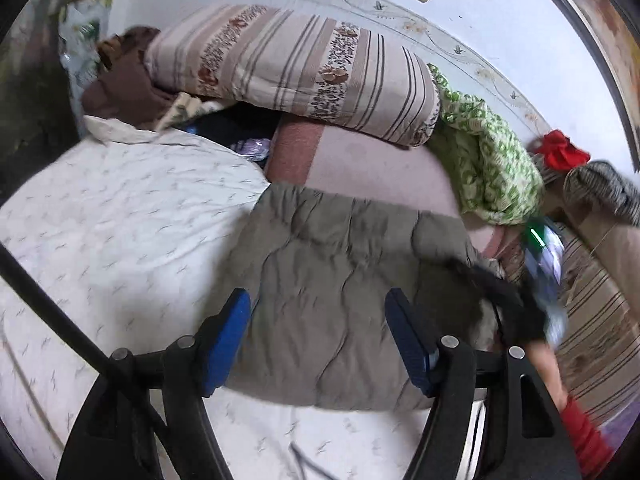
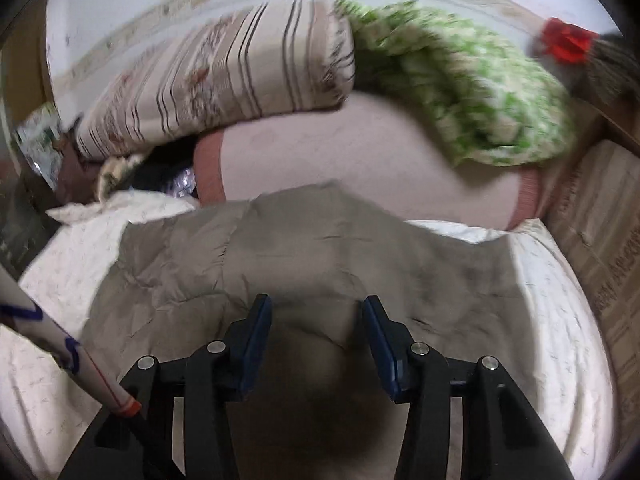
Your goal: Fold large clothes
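An olive-grey quilted garment point(image 1: 340, 272) lies folded into a rough rectangle on the white printed bed sheet point(image 1: 120, 220). My left gripper point(image 1: 318, 300) stands open over the garment's near edge, with nothing between its blue pads point(image 1: 228, 340). In the right wrist view the same garment point(image 2: 280, 248) spreads across the sheet point(image 2: 560, 300). My right gripper point(image 2: 318, 302) hovers open above its middle, holding no cloth. A blurred hand with a red sleeve point(image 1: 584, 436) shows at the garment's right end in the left wrist view.
A striped rolled quilt point(image 1: 296, 68) and a green patterned blanket point(image 1: 488, 164) lie at the back on a pink cover point(image 1: 380, 168). Brown cloth point(image 1: 124, 88) sits back left, red cloth point(image 1: 562, 150) back right. A cardboard box point(image 2: 600, 240) borders the bed's right side.
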Demonstrator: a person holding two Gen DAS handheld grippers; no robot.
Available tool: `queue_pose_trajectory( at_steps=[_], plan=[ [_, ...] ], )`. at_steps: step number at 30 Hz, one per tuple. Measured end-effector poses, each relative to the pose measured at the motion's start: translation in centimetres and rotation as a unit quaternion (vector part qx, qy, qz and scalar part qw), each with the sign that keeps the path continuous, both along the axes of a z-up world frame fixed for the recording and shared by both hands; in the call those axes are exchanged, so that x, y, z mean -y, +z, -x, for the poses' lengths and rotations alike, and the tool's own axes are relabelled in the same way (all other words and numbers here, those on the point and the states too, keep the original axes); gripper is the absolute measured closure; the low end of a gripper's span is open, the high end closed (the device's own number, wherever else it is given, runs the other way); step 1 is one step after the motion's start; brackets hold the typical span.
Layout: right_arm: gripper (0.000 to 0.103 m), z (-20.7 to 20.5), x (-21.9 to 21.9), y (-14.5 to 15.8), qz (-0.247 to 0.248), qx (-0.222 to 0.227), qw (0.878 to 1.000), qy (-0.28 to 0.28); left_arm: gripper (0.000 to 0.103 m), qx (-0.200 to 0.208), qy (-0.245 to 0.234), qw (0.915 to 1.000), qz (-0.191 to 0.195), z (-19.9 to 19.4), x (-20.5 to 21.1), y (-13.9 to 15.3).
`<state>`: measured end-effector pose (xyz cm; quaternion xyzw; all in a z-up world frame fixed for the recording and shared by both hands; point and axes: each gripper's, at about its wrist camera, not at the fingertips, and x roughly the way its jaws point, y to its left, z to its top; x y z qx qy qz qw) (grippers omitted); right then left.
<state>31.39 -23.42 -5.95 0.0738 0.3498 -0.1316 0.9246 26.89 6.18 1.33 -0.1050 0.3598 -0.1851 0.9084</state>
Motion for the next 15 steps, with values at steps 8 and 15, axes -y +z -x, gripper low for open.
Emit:
queue_pose_trajectory(
  at_steps=[8,15],
  plan=[
    [0.047,-10.2,2.7,-9.0,-0.001,-0.059,0.995,-0.082,0.032,0.003,0.049,0.9982,-0.033,-1.6,-1.4,-6.2],
    [0.046,-11.1,3.9,-10.7,-0.005,-0.040,0.994,-0.098,0.032,-0.035,0.077,0.9952,-0.049,-3.7,-3.3,-9.4]
  ],
)
